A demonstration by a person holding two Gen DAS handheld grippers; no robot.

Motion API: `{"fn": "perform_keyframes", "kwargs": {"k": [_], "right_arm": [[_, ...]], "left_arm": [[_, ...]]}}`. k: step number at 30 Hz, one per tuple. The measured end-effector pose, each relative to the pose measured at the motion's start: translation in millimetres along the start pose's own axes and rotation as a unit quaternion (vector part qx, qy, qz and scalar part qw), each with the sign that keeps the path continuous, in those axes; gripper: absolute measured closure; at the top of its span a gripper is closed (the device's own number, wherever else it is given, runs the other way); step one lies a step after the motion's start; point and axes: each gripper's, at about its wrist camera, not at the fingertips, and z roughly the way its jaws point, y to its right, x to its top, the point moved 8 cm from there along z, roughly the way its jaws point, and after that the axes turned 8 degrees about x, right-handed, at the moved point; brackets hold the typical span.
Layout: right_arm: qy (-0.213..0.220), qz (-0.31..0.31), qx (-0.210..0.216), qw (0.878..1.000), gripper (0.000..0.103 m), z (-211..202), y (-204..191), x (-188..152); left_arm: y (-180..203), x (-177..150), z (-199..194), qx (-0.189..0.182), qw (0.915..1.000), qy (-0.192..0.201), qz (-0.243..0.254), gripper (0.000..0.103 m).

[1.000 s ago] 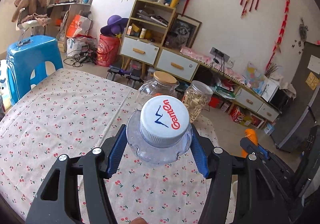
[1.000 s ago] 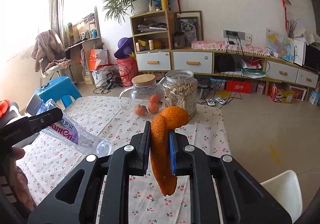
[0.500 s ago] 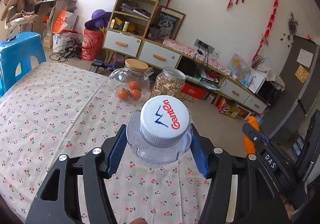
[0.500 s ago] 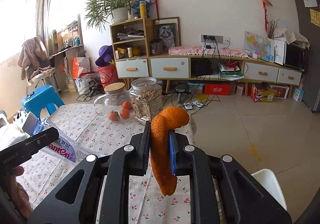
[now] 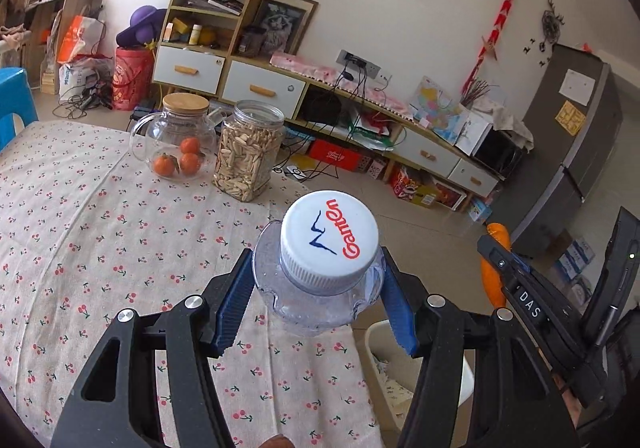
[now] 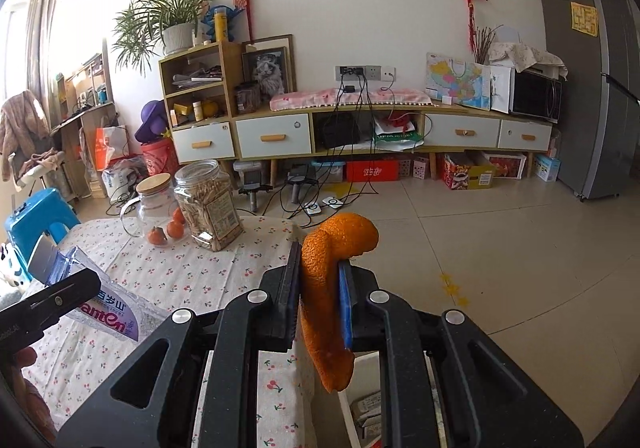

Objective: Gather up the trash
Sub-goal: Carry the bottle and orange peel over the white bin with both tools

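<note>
The left gripper is clamping the plastic bottle. The right gripper is pinching the orange peel above the white bin.

On the table, a lidded glass pot holding small fruits stands just left of a jar of seeds, both near the far edge. A bottle sits between the left gripper's pads above the table's near right corner, with a bin below it beside the table. To its right, a peel is pinched in the right gripper over the bin; a cabinet lines the wall behind.
</note>
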Motion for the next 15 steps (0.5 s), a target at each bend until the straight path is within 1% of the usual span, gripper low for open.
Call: {"fn": "perform_keyframes", "kwargs": {"k": [7, 9, 10, 11, 13, 15], "right_arm": [[-0.032, 0.046, -0.049, 0.997, 0.087, 4.9, 58.8, -16.8], [-0.048, 0.061, -0.058, 0.995, 0.083, 6.1, 71.0, -22.6], [-0.056, 0.07, -0.061, 0.994, 0.077, 6.4, 77.2, -26.0], [-0.059, 0.083, -0.065, 0.993, 0.059, 4.8, 84.1, -28.4], [-0.055, 0.104, -0.088, 0.989, 0.039, -2.1, 99.6, -31.4], [-0.048, 0.121, -0.105, 0.986, 0.032, -10.9, 115.1, -32.5]], "left_arm": [[41.0, -11.6, 12.0, -0.027, 0.9992, -0.019, 0.023, 0.044], [52.9, -14.9, 14.6, -0.035, 0.9987, -0.024, 0.028, 0.044], [58.7, -16.3, 15.4, -0.04, 0.9984, -0.027, 0.031, 0.044], [64.9, -17.8, 16.7, -0.045, 0.998, -0.03, 0.033, 0.044], [78.8, -20.7, 19.7, -0.055, 0.997, -0.037, 0.039, 0.044], [94.8, -24.3, 22.3, -0.065, 0.9959, -0.043, 0.046, 0.044]]}}
